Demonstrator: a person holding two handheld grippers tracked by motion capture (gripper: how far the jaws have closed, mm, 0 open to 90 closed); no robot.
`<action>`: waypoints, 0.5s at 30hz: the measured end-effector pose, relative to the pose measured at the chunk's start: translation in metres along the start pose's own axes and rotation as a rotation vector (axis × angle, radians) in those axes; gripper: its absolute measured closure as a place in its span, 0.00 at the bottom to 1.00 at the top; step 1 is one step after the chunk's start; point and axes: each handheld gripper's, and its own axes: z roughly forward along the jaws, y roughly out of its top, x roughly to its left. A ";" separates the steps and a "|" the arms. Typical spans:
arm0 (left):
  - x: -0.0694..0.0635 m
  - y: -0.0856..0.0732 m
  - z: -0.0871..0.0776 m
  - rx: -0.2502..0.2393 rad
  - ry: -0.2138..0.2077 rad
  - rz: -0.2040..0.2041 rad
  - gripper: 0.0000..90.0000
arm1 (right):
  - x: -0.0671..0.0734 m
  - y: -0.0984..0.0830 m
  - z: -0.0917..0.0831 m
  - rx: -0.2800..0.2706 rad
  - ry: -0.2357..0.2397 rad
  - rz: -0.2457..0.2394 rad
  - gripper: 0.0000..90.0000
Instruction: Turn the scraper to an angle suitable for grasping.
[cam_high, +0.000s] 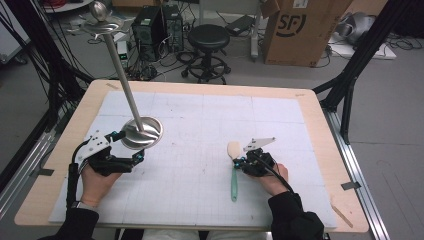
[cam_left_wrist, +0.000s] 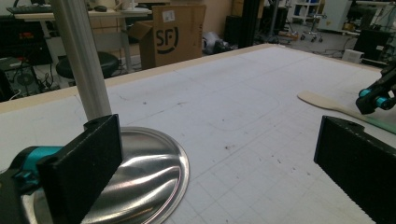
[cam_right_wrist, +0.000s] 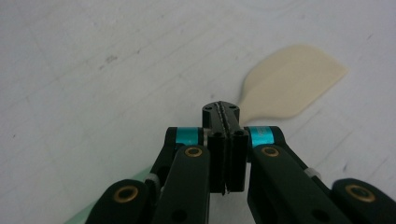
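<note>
The spatula (cam_high: 233, 170) lies on the white gridded mat (cam_high: 200, 130), its cream blade pointing away from the person and its green handle running back toward the near edge. The right gripper (cam_high: 243, 161) is clenched, its jaws pressed together just beside the spatula's neck, where blade meets handle; whether the thin handle is actually pinched between them cannot be told. For the step to go well, the neck should be checked as truly caught before any lift, and the spatula should be kept level so that the long handle is not left to swing or drag.

Well to the left of the spatula, a steel stand (cam_high: 142, 132) with a round dished base and a tall leaning pole is set on the mat. The left gripper (cam_high: 137, 156) is held released at the near rim of that base, one jaw over the base and the other out over bare mat.

The mat is laid on a pale wooden table (cam_high: 320, 125). Beyond the table, far from the spatula, a black stool (cam_high: 208, 37), a cardboard box (cam_high: 300, 30) and tangled cables are seen on the grey floor.
</note>
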 end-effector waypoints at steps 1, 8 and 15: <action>0.000 0.000 0.000 0.003 0.001 0.000 0.02 | 0.001 0.002 0.000 -0.015 -0.010 -0.016 1.00; 0.000 0.000 0.000 0.005 0.004 0.002 0.02 | 0.004 0.013 0.018 -0.004 -0.025 -0.065 1.00; 0.000 0.000 0.001 0.005 0.008 0.005 0.02 | 0.009 0.014 0.026 0.023 -0.061 -0.095 1.00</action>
